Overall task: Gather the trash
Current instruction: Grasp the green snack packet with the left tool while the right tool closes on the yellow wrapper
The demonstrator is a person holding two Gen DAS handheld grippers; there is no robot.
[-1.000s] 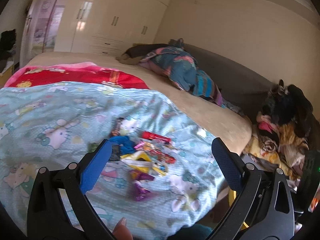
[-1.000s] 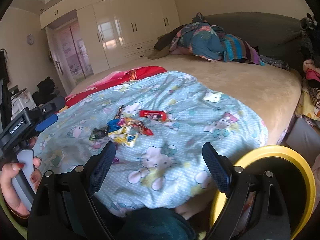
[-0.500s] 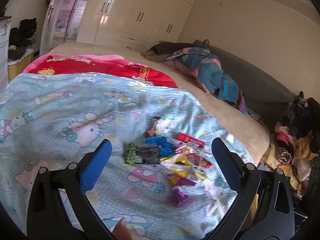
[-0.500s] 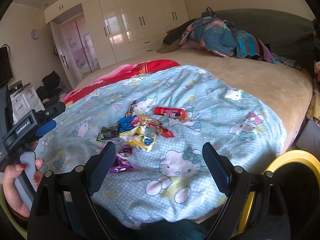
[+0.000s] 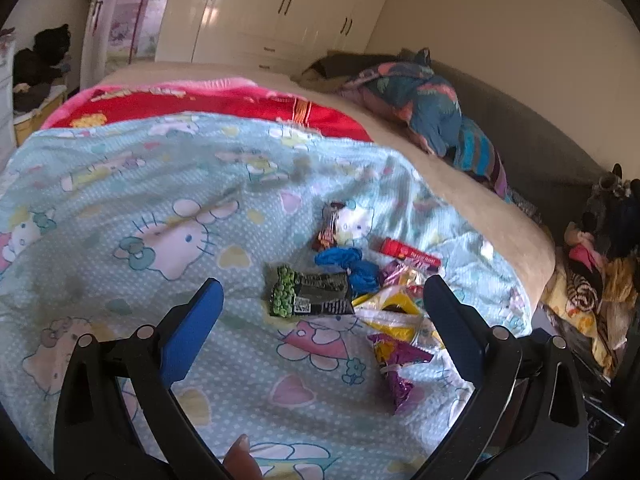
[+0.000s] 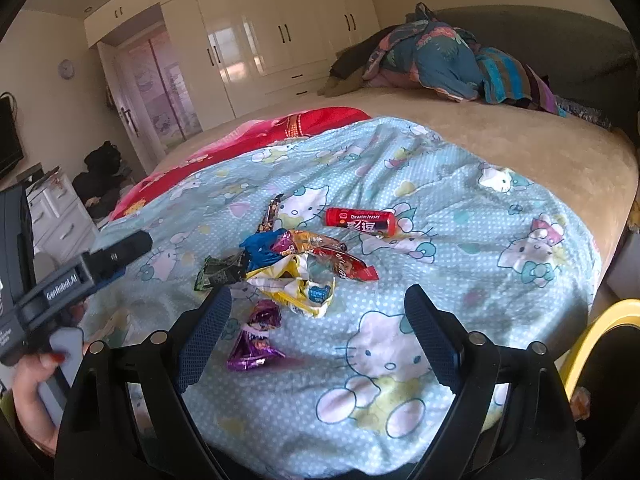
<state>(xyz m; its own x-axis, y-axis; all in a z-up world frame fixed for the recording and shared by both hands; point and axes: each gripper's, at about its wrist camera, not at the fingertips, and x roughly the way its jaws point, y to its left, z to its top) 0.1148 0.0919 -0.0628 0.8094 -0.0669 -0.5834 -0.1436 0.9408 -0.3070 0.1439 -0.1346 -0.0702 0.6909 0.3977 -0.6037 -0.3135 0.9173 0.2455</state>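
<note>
Wrappers [image 5: 360,292] on the blue blanket [image 5: 160,208] look closer now than 1 second ago, so with my left gripper [image 5: 320,312] and right gripper [image 6: 318,328] both spread wide and empty, I think grabbing comes next.

1. My left gripper [image 5: 324,308] hangs in the air, its blue-padded fingers [image 5: 198,318] spread wide with nothing between them.
2. My right gripper [image 6: 318,326] is likewise held aloft and spread wide, gripping nothing.
3. My left hand [image 6: 38,396], nails painted red, wraps the left gripper's handle at near left.
</note>
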